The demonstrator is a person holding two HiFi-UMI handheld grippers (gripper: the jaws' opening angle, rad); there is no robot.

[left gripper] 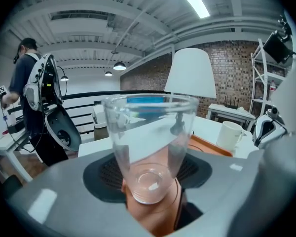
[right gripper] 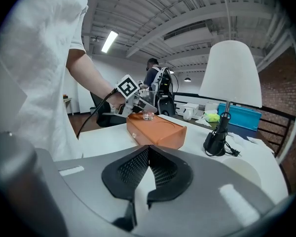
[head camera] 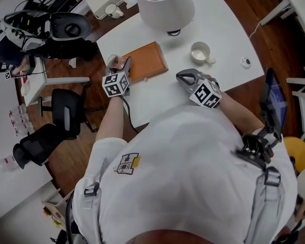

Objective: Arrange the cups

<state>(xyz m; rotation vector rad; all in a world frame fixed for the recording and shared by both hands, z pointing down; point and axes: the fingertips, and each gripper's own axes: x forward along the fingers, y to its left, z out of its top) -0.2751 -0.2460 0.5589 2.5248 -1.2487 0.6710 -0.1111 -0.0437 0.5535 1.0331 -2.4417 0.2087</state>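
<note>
A clear glass cup [left gripper: 150, 142] stands upright between the jaws of my left gripper [left gripper: 150, 181], which is shut on it. In the head view the left gripper [head camera: 119, 62] holds the glass [head camera: 115, 61] at the left end of the brown wooden tray [head camera: 148, 60]. I cannot tell whether the glass touches the tray. A white mug [head camera: 200, 51] stands on the white table [head camera: 229, 29] to the right of the tray. My right gripper [head camera: 185, 77] hovers over the table in front of the mug, shut with nothing in it [right gripper: 148, 181].
A big white lamp [head camera: 164, 5] stands at the back of the table behind the tray, its black base [right gripper: 217, 139] and cord right of the tray [right gripper: 155, 130]. A small round object [head camera: 245, 62] lies right of the mug. A black chair [head camera: 66, 111] stands left of the table.
</note>
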